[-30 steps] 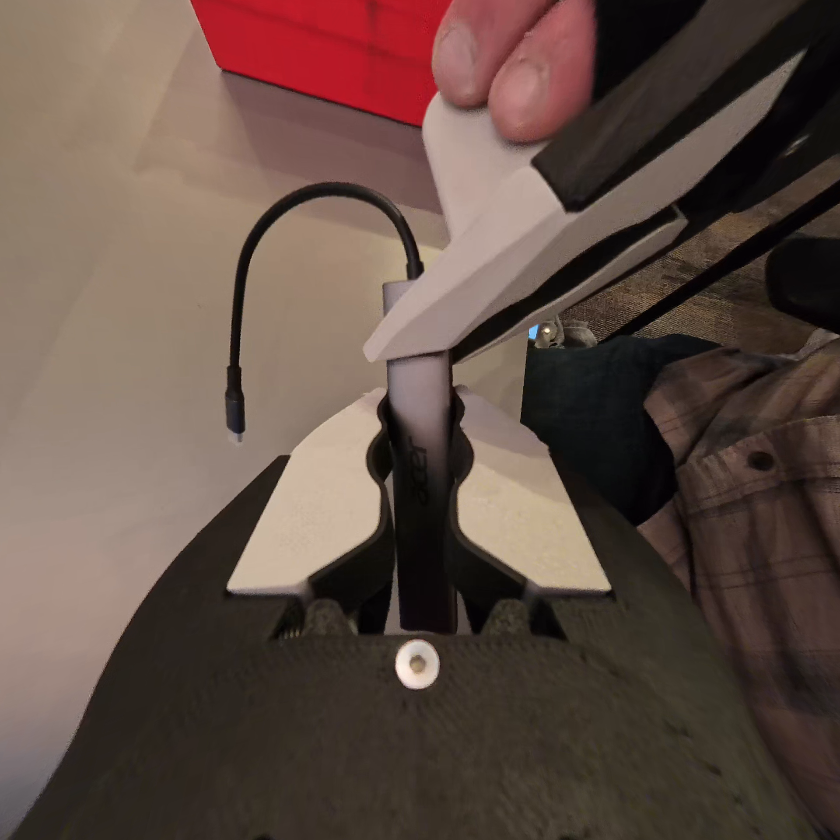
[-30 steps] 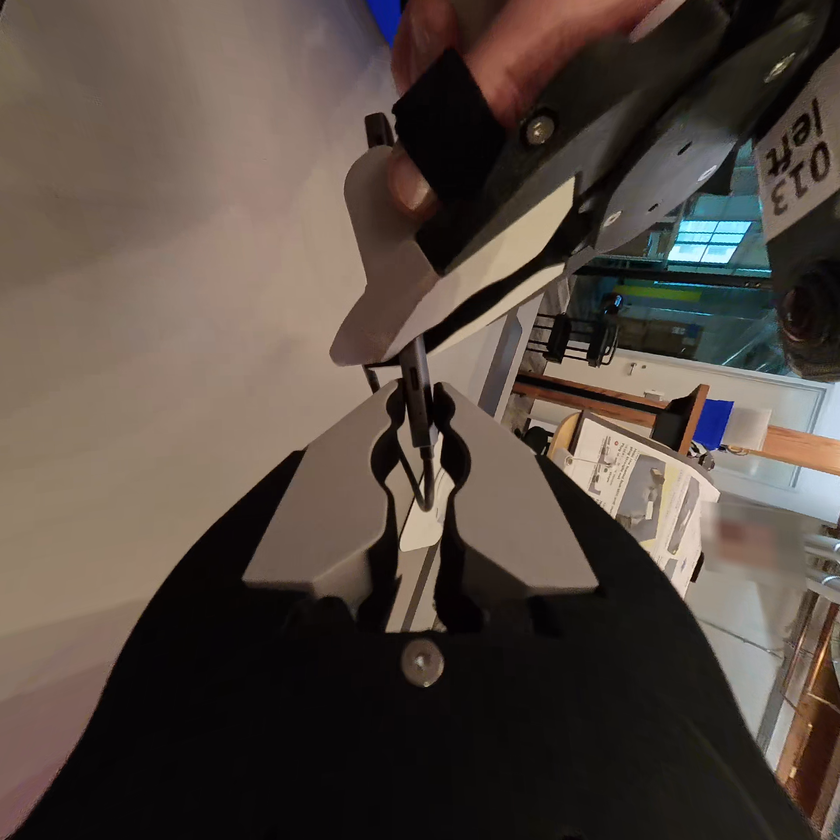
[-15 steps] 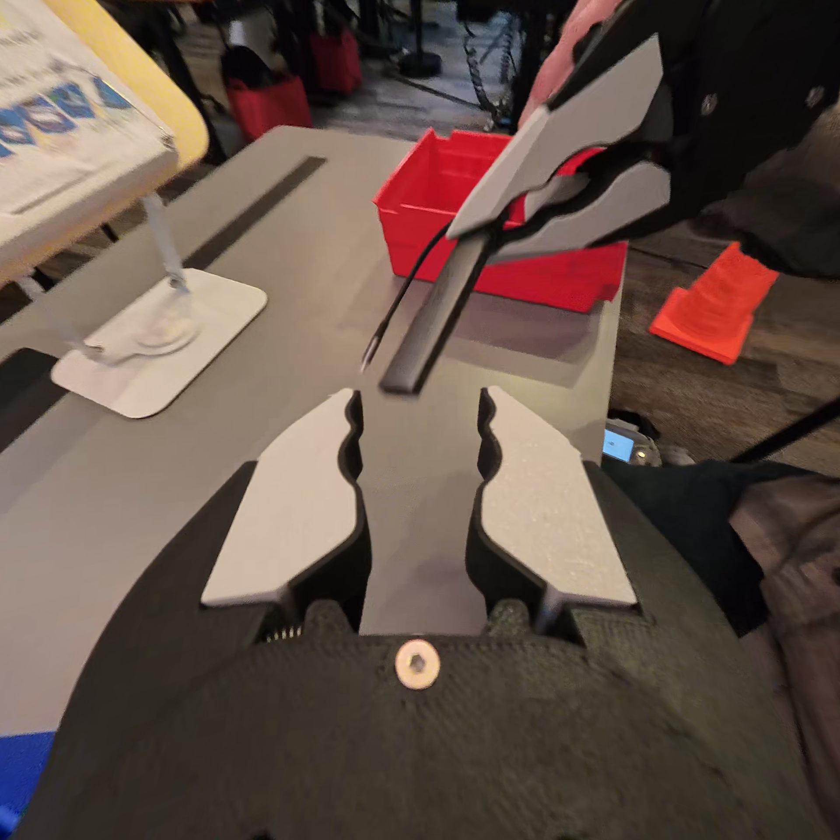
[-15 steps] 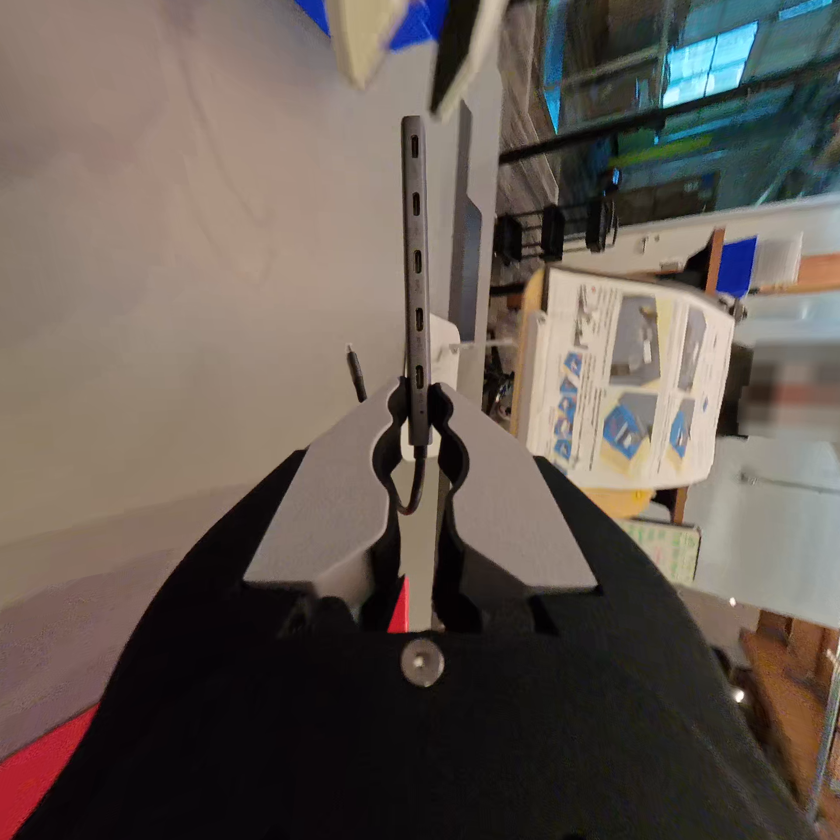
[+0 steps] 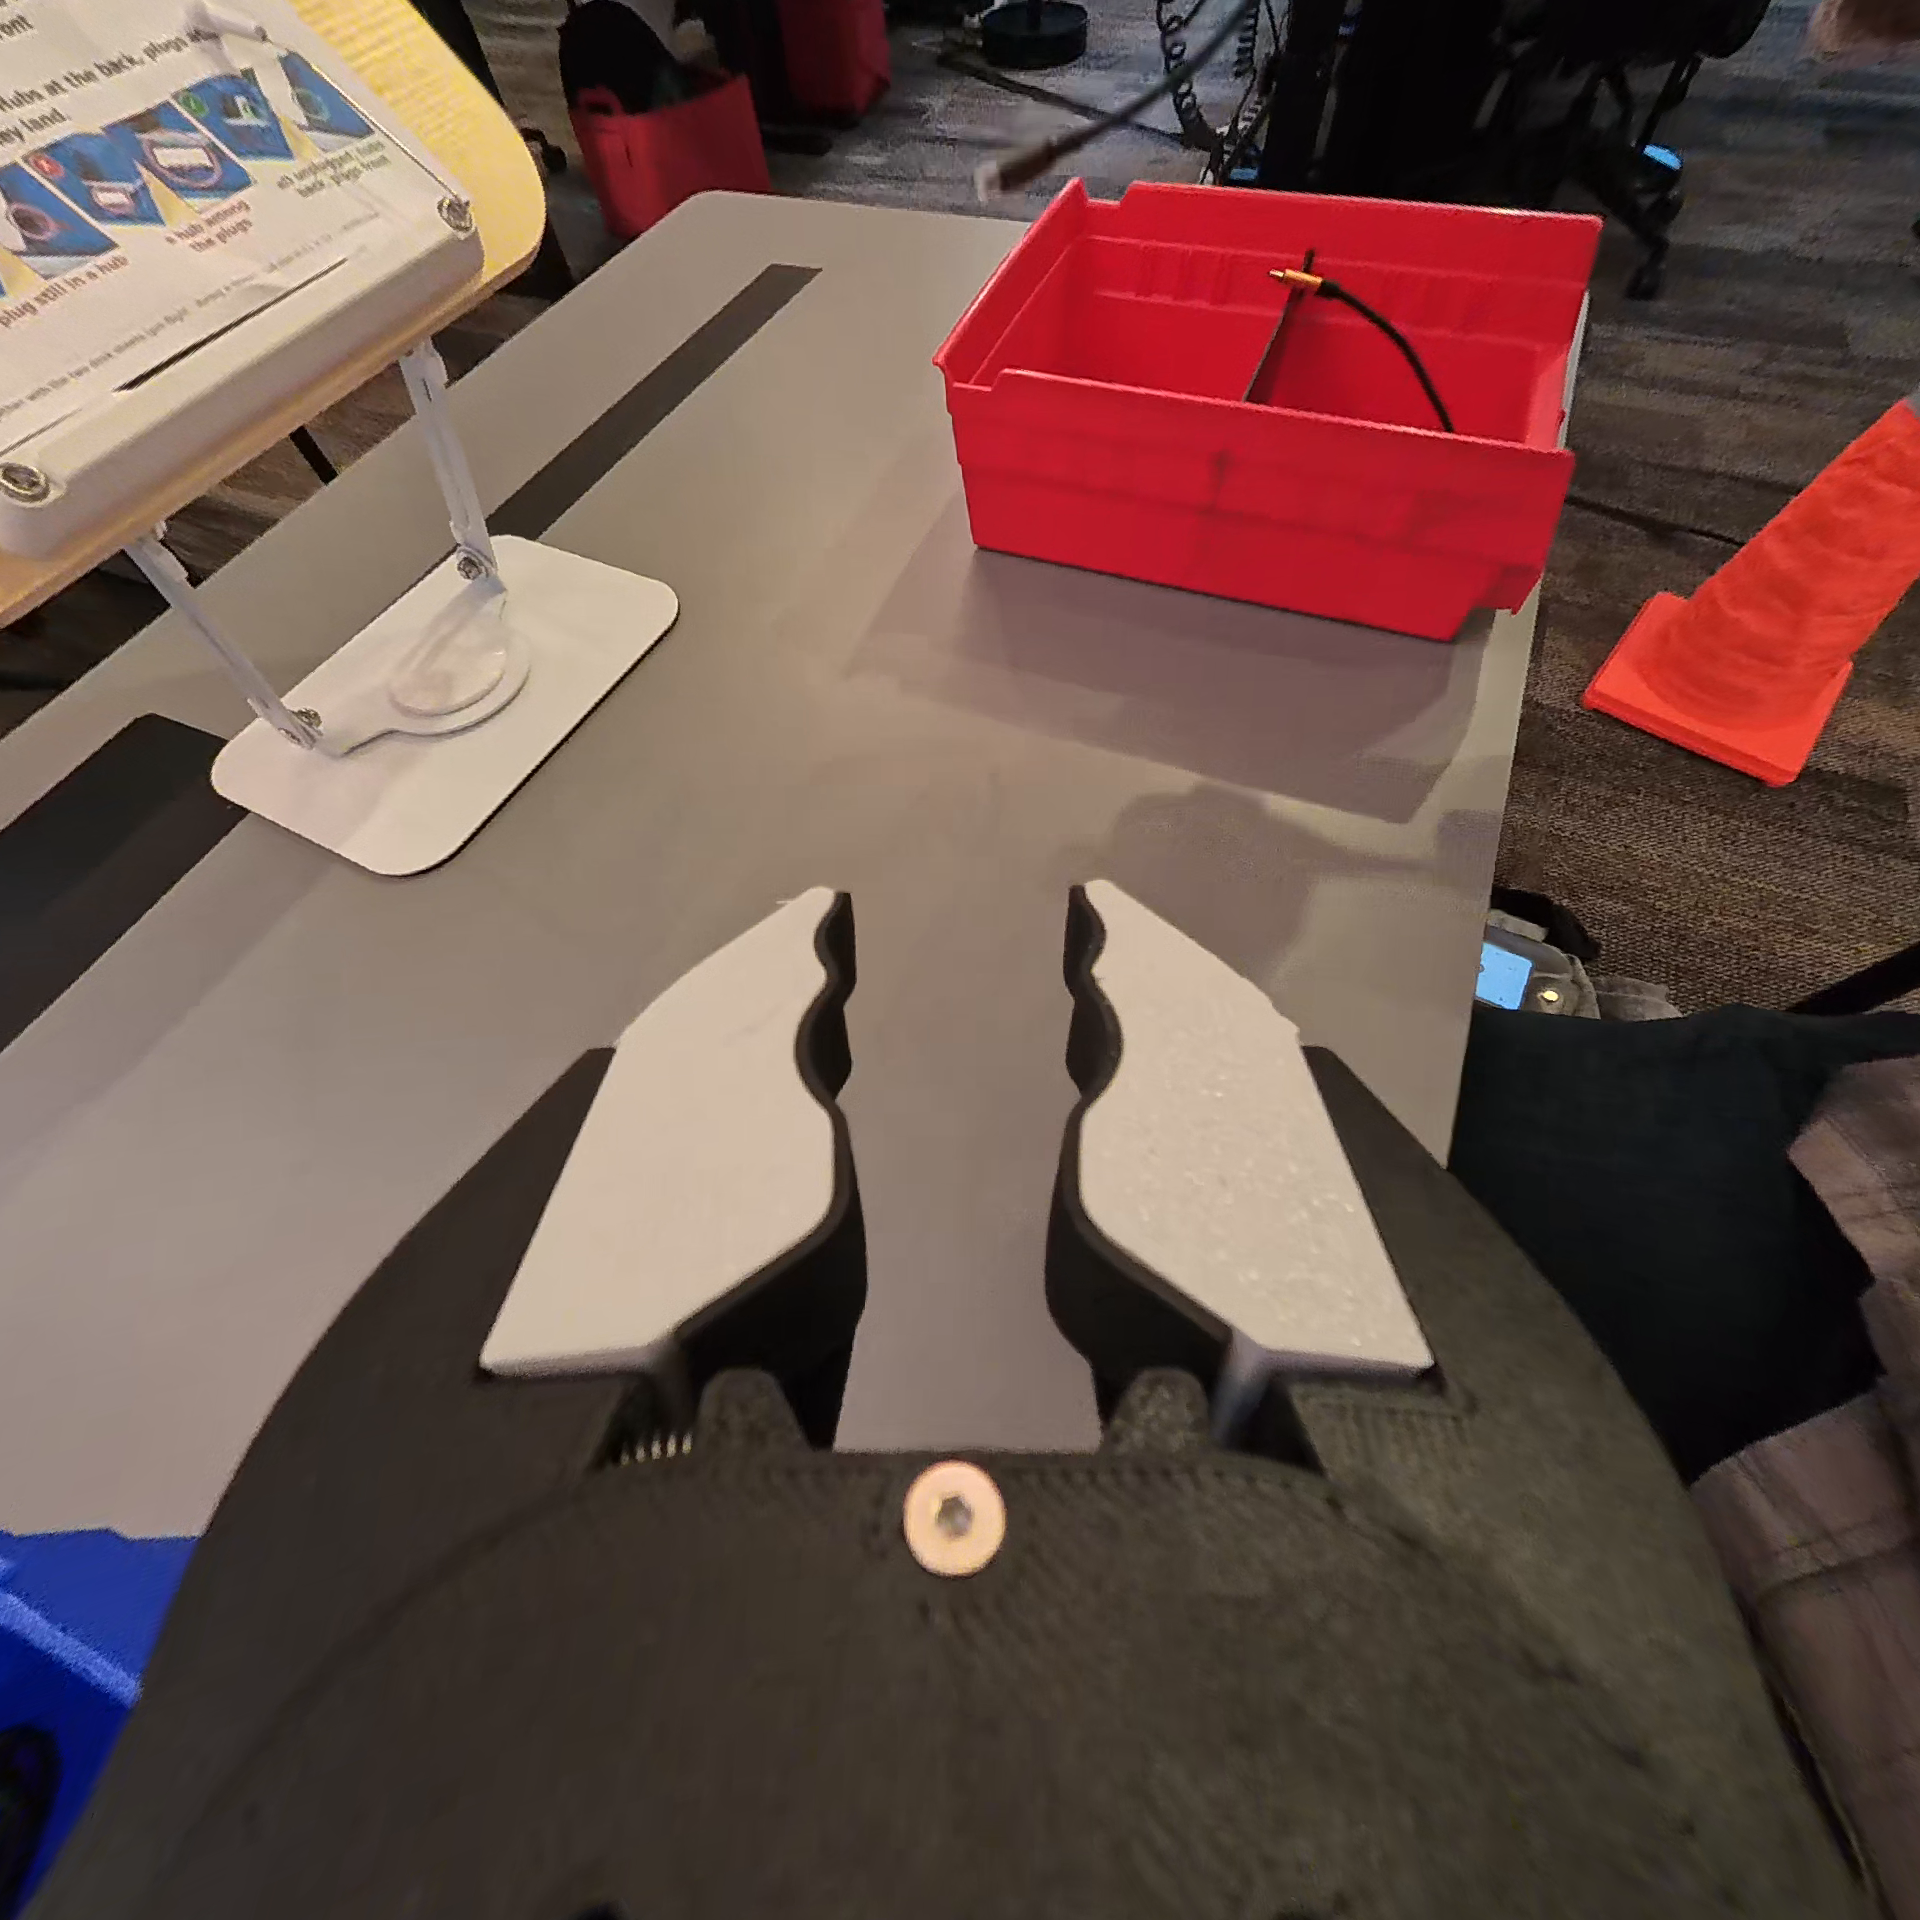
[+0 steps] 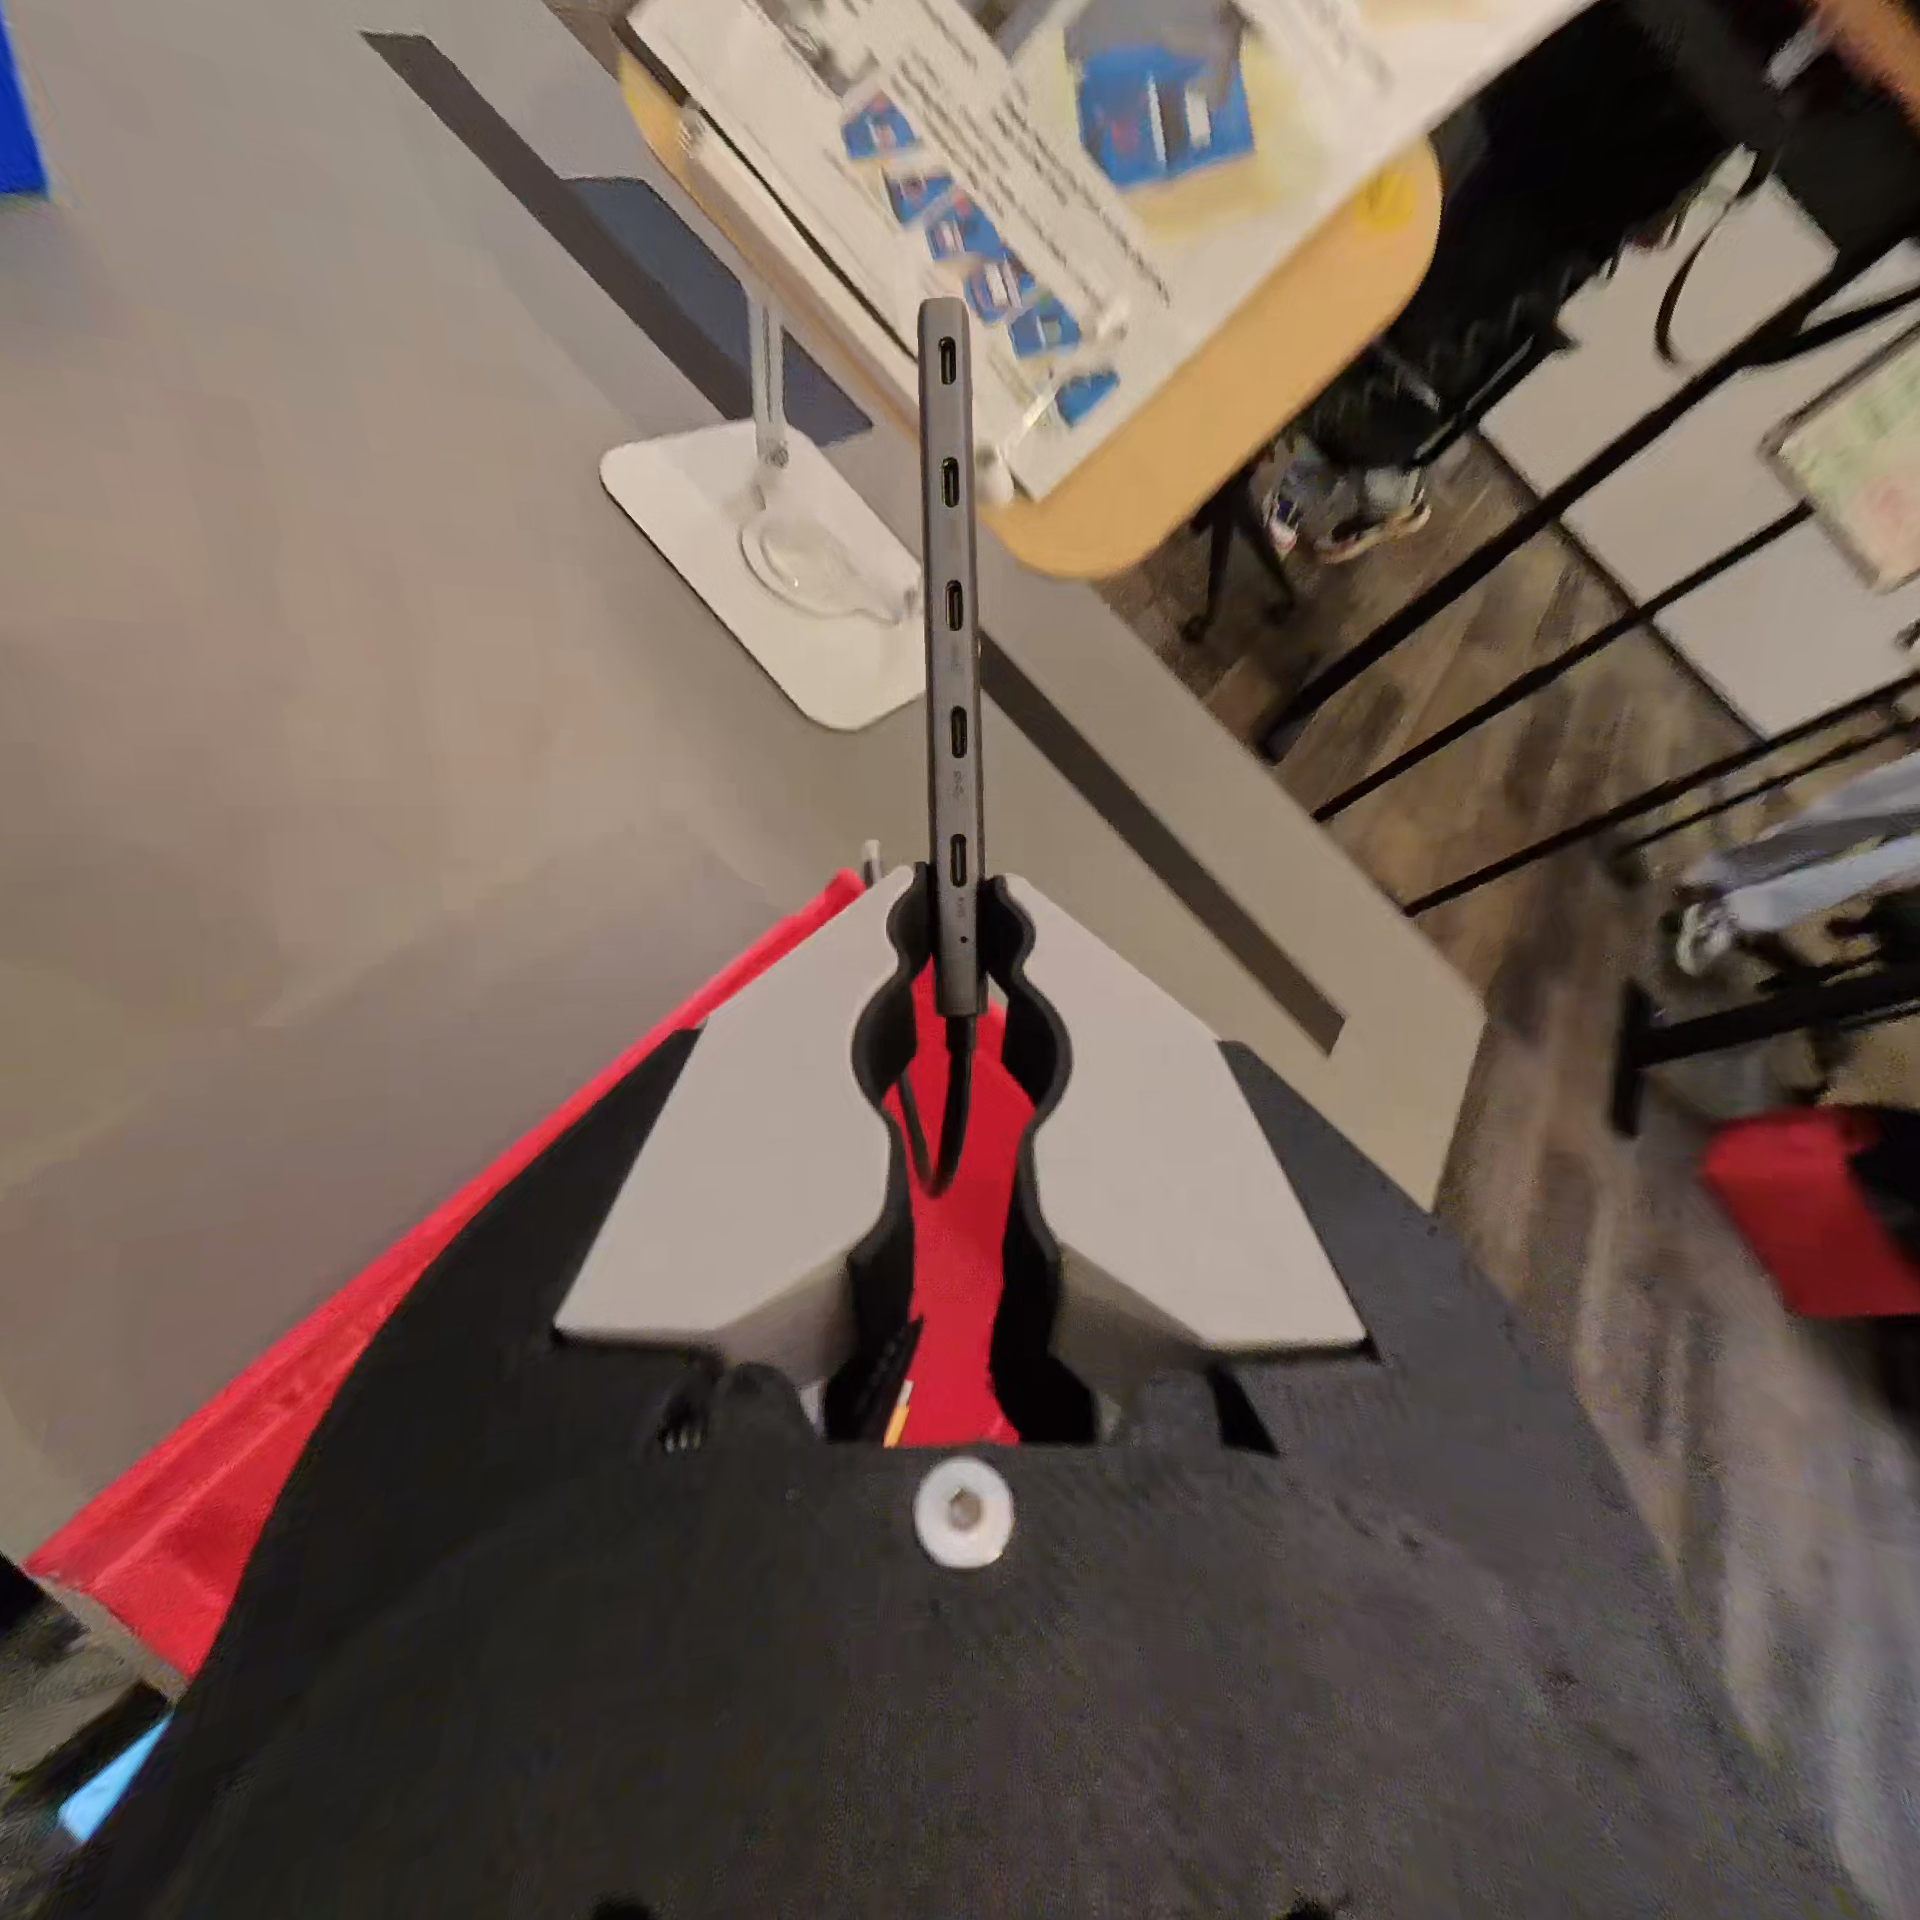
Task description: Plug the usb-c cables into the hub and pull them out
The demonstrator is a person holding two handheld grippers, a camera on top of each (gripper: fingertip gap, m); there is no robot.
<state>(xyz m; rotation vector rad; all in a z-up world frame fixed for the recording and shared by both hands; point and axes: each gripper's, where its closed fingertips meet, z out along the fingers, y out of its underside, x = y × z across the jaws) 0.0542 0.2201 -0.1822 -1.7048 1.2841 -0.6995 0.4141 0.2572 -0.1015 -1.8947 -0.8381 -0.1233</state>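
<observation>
Hub [image 6: 954, 644] and holder come first: the right gripper [image 6: 958, 883] has its jaws clamped on the slim grey bar near its cable end, so that the long body juts forward past the fingertips with its row of ports facing the camera, all of them empty; gripped that low, the whole port row stands clear of the fingers, which I judge is the reason for the hold. The hub's own short black lead [image 6: 940, 1132] loops back between the jaws, out of the way. The red bin [image 6: 312, 1340] lies beneath that gripper, the grey table [image 6: 312, 623] beyond.

In the left wrist view the left gripper [image 5: 961, 914] hovers over the bare table with its jaws spread wide and nothing between them; it looks free to fetch a plug. Well ahead, at the table's far right, the red bin shows a divider and a thin black cable [image 5: 1382, 343] with a gold-tipped connector draped over it; whether that is a usb-c cable I cannot tell. A white stand [image 5: 436, 717] carrying a printed sheet stands at the left. No cable is plugged in yet, so I judge plugging has not begun.
</observation>
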